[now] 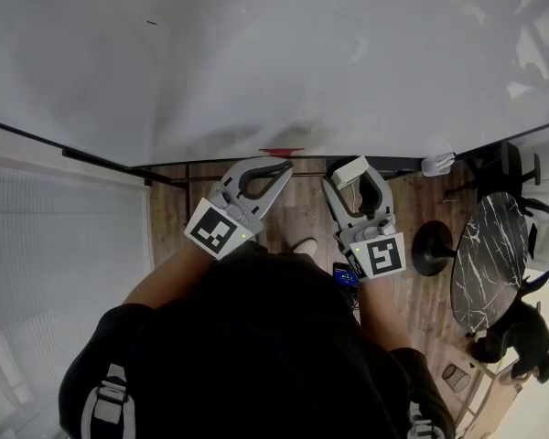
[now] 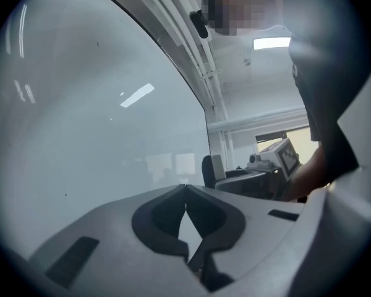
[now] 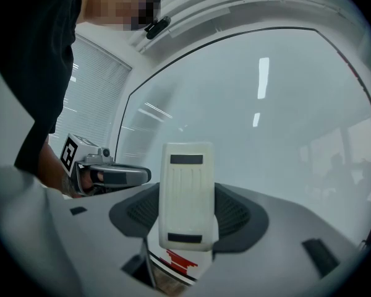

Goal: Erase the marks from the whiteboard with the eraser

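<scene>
Holds the left gripper (image 1: 286, 165) low, jaws closed tip to tip on nothing. Clamps the white eraser (image 3: 187, 190) upright between the right gripper's (image 1: 352, 174) jaws just beside it, near the lower edge of the whiteboard (image 1: 256, 53) beyond.

Count log, single moment.

- Whiteboard (image 1: 256, 53): 1.
- Eraser (image 3: 185, 190): 1, white.
- Grippers: 2, i.e. left gripper (image 1: 286, 165) and right gripper (image 1: 357, 181). 2 fingers (image 2: 111, 228) ea., 4 tot.
- Marker cubes: 2, one per gripper: left cube (image 1: 215, 230), right cube (image 1: 382, 256).
- Items on the ledge (image 1: 201, 165) under the board: 2, i.e. red item (image 1: 281, 153) and white item (image 1: 436, 164). Can't ID either.
- Round marbled surface (image 1: 489, 263): 1.
- Black round base (image 1: 432, 248) beside it: 1.
- Person (image 1: 256, 337): 1, w/ 2 forearms in view.
</scene>
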`<state>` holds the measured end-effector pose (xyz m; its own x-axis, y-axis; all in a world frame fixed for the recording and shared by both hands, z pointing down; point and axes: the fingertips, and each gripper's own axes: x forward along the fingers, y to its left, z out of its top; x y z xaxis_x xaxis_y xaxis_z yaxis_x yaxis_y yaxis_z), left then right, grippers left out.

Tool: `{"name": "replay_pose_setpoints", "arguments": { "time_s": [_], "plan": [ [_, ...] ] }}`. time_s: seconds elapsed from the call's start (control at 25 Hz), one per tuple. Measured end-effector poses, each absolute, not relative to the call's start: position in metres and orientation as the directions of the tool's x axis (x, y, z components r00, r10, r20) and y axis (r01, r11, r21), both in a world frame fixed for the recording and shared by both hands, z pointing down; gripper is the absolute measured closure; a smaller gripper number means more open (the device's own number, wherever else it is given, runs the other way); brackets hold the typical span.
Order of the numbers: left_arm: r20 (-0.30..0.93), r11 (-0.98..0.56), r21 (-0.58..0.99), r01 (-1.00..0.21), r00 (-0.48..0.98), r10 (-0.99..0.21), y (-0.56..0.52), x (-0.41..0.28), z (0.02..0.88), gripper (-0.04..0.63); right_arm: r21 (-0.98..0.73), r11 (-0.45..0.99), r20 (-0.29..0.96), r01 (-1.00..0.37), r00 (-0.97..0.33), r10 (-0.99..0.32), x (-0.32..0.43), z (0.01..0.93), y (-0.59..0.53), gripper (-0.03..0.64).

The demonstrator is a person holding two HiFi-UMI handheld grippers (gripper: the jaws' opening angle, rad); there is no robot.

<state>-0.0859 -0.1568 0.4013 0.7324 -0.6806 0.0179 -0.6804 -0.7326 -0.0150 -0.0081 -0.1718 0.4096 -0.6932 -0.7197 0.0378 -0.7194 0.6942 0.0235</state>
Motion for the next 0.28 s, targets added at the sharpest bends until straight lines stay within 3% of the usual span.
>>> {"name": "replay_pose_setpoints", "arguments": {
  "time_s": [0.28],
  "plan": [
    [0.024, -0.73, -0.01, -0.684, 0.729, -0.684, -0.1559, -0.0867, 0.4031, 0.591, 0.033, 0.697, 0.036, -0.717, -0.696, -0.718, -0.0054, 0.4147, -0.1693, 0.362]
  ]
}}
